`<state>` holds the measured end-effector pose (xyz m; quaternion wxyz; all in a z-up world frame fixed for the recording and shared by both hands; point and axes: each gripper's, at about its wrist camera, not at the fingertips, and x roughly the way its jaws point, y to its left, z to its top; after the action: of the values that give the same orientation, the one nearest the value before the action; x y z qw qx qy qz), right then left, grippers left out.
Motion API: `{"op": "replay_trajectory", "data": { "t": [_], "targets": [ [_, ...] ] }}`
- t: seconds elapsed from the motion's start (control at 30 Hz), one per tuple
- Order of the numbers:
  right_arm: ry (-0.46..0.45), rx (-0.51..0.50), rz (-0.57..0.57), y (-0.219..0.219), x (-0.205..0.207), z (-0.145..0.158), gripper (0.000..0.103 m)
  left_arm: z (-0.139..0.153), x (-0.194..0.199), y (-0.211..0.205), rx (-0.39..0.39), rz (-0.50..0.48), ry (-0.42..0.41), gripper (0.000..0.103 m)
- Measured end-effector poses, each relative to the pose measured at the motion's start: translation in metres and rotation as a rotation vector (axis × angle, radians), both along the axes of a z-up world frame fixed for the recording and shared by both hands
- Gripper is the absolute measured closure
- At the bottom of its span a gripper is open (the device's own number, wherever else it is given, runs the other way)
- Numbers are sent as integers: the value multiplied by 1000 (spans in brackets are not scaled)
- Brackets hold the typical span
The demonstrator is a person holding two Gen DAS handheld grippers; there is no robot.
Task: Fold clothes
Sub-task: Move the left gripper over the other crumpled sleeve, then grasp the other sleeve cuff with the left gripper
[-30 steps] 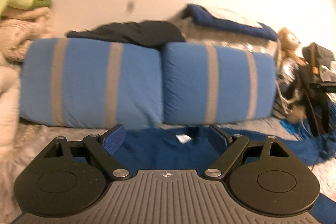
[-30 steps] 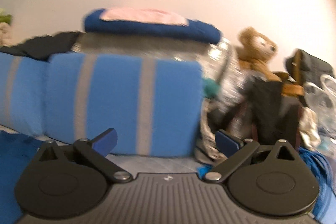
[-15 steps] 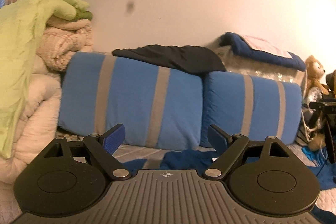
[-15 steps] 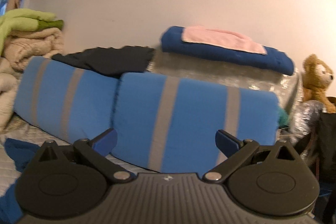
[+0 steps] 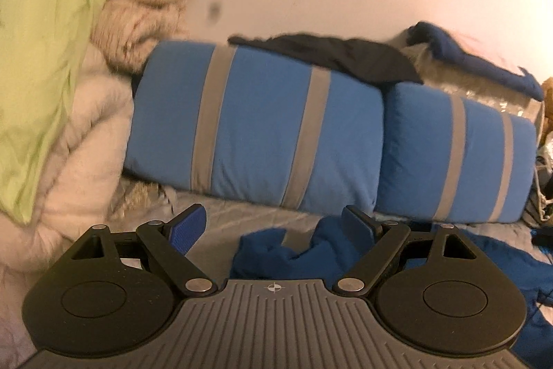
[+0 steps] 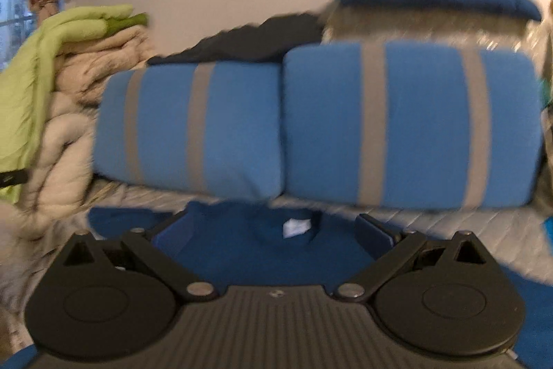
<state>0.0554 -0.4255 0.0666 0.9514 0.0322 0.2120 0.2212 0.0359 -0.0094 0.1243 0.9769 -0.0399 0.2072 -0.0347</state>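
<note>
Blue shirt (image 6: 262,251) lies beneath the spread, empty right claw (image 6: 273,232).

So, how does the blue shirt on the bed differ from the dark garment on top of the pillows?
The blue shirt lies low on the quilted bed cover, just in front of the open right gripper; the dark garment sits high, draped over the striped pillows. The shirt is bright blue with a white neck label; the garment looks near black. Neither is folded, and no gripper holds either.
</note>
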Motion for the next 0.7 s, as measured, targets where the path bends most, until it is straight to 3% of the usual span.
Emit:
{"op": "replay_trajectory", "data": {
  "t": [0.27,0.47,0.7],
  "targets": [
    [83,105,113,23,-6,-73,0,-34,28,14,-23,16,74,17],
    [109,81,127,33,-3,-92,0,-53,50,26,-54,29,118,17],
    [142,34,135,43,2,-106,0,-67,88,40,-167,48,186,17]
  ]
}}
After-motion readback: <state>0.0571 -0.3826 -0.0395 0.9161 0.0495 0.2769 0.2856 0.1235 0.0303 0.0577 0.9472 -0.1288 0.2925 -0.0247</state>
